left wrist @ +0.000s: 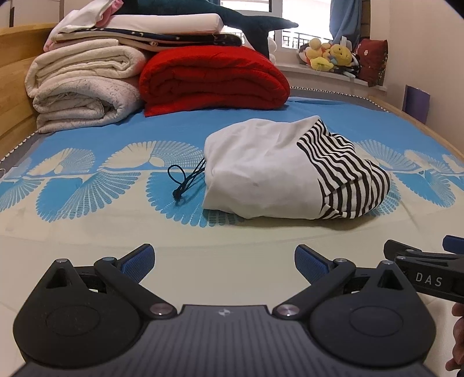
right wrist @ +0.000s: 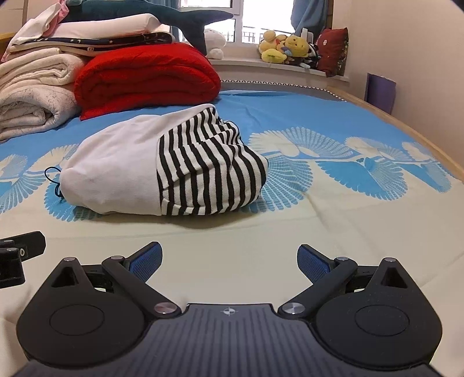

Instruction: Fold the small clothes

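On the bed the bundled white-and-striped garment lies at one o'clock from the left gripper and at eleven o'clock from the right gripper, both low with jaws apart and empty.

The garment lies bunched on the bedsheet, near the middle of the bed. A cord lies on the sheet just left of the garment, touching its left edge. Behind the garment, toward the window, sits a folded blanket; left of that blanket is a stack of folded bedding with a plush shark on top. Behind and right of the garment, soft toys and a cushion rest on the windowsill. In front of the garment, apart from it, the left gripper and right gripper sit side by side over the sheet.
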Tool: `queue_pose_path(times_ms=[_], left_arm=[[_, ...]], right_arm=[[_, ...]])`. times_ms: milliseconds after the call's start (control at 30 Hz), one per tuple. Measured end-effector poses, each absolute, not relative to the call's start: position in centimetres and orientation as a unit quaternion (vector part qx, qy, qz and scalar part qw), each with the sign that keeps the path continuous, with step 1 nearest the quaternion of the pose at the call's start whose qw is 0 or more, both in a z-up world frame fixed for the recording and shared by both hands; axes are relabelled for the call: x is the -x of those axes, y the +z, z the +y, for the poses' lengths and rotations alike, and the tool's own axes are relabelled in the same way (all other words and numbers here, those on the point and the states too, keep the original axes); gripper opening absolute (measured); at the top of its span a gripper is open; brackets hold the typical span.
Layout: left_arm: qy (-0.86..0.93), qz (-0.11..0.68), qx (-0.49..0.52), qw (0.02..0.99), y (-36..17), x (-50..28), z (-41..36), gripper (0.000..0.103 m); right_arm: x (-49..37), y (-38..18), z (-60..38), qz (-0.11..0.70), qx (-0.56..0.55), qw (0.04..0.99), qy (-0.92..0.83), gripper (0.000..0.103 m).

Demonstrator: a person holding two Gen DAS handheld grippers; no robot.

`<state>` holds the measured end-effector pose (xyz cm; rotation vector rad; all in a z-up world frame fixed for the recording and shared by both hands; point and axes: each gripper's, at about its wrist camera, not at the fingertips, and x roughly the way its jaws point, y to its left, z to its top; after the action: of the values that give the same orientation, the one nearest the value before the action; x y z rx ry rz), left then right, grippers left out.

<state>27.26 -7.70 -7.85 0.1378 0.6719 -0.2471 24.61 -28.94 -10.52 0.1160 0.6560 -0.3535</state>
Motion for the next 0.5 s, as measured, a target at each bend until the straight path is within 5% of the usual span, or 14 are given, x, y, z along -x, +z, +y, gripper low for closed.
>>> queue_pose_path(times_ms=[500], left_arm=[[-0.106, 0.337, -0.065, 0.933, -8.33, -27.77, -7.63, 0.103]], right_arm=[[-24.61, -10.86, -28.95, 0.331, -0.060, 0.926, -0.169, 0.099]])
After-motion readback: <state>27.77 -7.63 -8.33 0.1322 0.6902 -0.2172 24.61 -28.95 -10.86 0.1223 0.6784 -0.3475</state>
